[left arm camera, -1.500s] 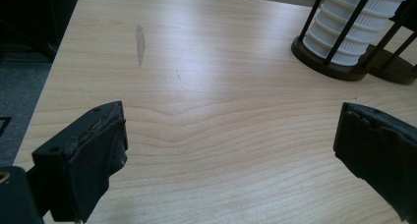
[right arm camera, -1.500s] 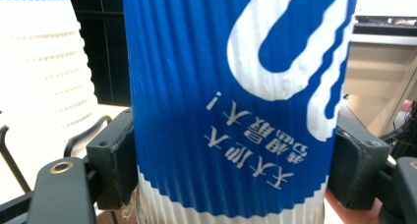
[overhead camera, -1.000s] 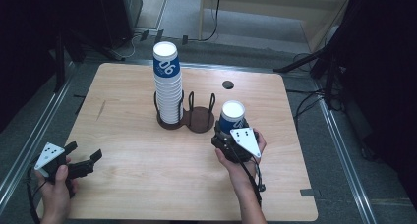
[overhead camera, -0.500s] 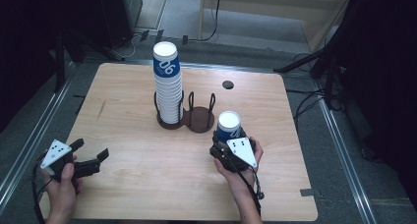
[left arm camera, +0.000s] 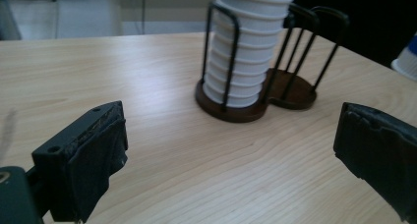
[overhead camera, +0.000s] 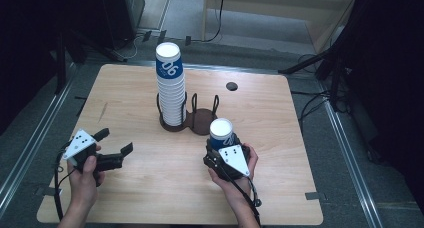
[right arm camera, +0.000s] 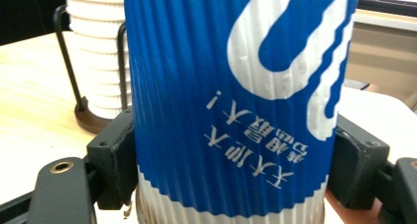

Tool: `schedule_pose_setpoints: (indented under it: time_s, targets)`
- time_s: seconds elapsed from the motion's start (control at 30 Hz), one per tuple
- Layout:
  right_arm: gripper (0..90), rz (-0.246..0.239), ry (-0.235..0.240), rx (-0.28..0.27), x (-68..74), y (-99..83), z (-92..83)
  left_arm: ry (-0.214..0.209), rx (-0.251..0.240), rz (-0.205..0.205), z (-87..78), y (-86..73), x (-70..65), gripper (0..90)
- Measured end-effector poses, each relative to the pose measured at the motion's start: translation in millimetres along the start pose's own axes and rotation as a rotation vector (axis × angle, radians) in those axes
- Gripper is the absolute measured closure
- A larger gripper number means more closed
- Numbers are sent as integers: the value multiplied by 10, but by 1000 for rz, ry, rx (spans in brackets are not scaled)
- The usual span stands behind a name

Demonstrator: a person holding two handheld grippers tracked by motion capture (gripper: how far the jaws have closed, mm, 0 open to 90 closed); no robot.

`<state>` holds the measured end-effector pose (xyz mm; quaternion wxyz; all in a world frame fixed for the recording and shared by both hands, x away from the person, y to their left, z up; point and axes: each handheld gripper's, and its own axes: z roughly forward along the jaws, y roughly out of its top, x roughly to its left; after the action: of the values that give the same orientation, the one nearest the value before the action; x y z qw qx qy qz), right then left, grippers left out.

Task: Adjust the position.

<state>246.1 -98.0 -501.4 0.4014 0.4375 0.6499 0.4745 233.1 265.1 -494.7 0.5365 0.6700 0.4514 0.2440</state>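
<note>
- Right gripper (overhead camera: 223, 149) is clamped on the blue paper cup (overhead camera: 221, 133), which sits upside down near the table's (overhead camera: 280, 188) front edge, just beside the holder (overhead camera: 202, 120).
- Left gripper (overhead camera: 114, 146) hangs wide open, nothing in it.
- Looks like mid-carry; next move probably needs a steady lift toward the cup stack (overhead camera: 170, 88).

I see a tall stack of cups (overhead camera: 170, 88) standing in one ring of a dark wire holder (overhead camera: 202, 119) mid-table (its other ring empty). A small black disc (overhead camera: 231, 86) lies on the wooden table (overhead camera: 280, 138) toward the far edge.
</note>
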Motion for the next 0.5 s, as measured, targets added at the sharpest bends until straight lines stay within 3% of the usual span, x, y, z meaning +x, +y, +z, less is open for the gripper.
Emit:
schedule_pose_setpoints:
  time_s: [0.17, 0.37, 0.4, 0.5]
  targets:
    - [210, -20, 7, 8, 62, -40, -14, -63, 28, 36, 93, 50, -156, 8]
    - [209, -55, 25, 17, 172, -96, -15, -165, 42, 42, 178, 88, -305, 8]
    - [209, -61, 25, 18, 191, -103, -16, -199, 43, 37, 202, 101, -343, 8]
    - [209, -98, 34, 20, 268, -130, -25, -232, 49, 49, 230, 135, -431, 8]
